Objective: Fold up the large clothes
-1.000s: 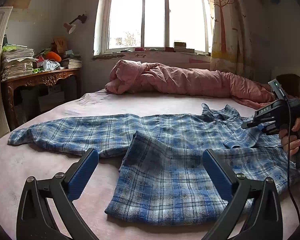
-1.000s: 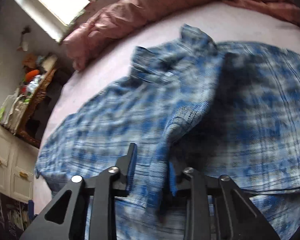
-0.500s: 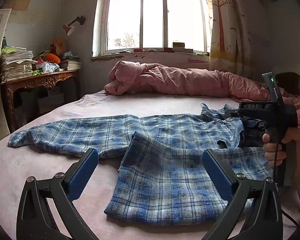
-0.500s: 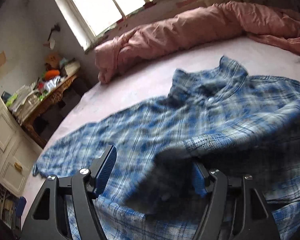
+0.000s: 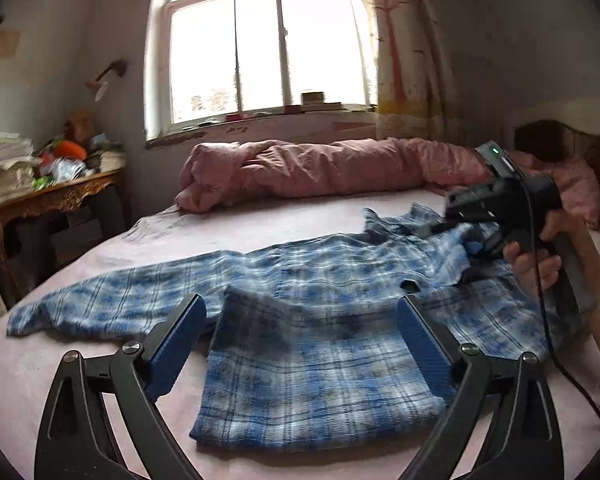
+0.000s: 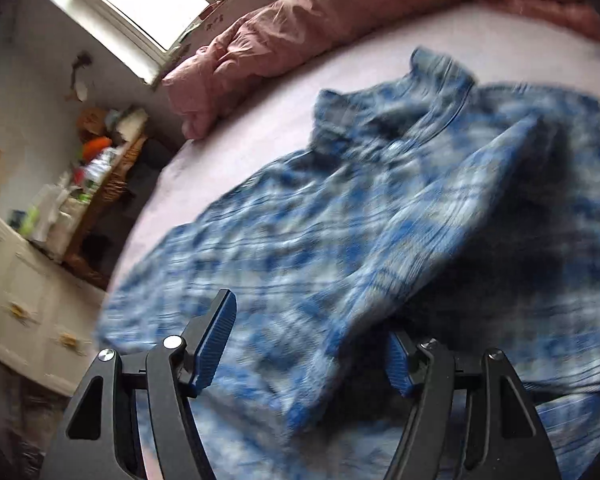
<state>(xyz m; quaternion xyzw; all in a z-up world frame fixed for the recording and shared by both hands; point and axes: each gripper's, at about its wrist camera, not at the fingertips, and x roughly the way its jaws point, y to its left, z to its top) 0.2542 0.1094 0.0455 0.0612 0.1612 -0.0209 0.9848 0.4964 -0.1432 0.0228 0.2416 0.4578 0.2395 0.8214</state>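
Observation:
A blue plaid shirt (image 5: 320, 360) lies spread on the pink bed, its lower part folded up and one long sleeve (image 5: 100, 304) stretched out to the left. My left gripper (image 5: 300, 302) hovers low over the near folded edge; its jaws are closing, with nothing pressed between the pads. A hand (image 5: 536, 264) holds the right gripper at the shirt's right side, just below the collar (image 5: 396, 216). In the right wrist view the right gripper (image 6: 310, 316) stands open over the shirt (image 6: 300, 240), and a loose ridge of cloth runs between its fingers.
A rolled pink duvet (image 5: 320, 168) lies along the far side of the bed under the window. A cluttered wooden table (image 5: 52, 196) stands to the left, with a white cabinet (image 6: 20, 312) beside it. Bare pink sheet (image 5: 240, 224) surrounds the shirt.
The right gripper opened and let go of the fold of cloth it was pinching, then tipped down toward the shirt again. The left gripper's jaws narrowed slightly and its view shifted and rolled.

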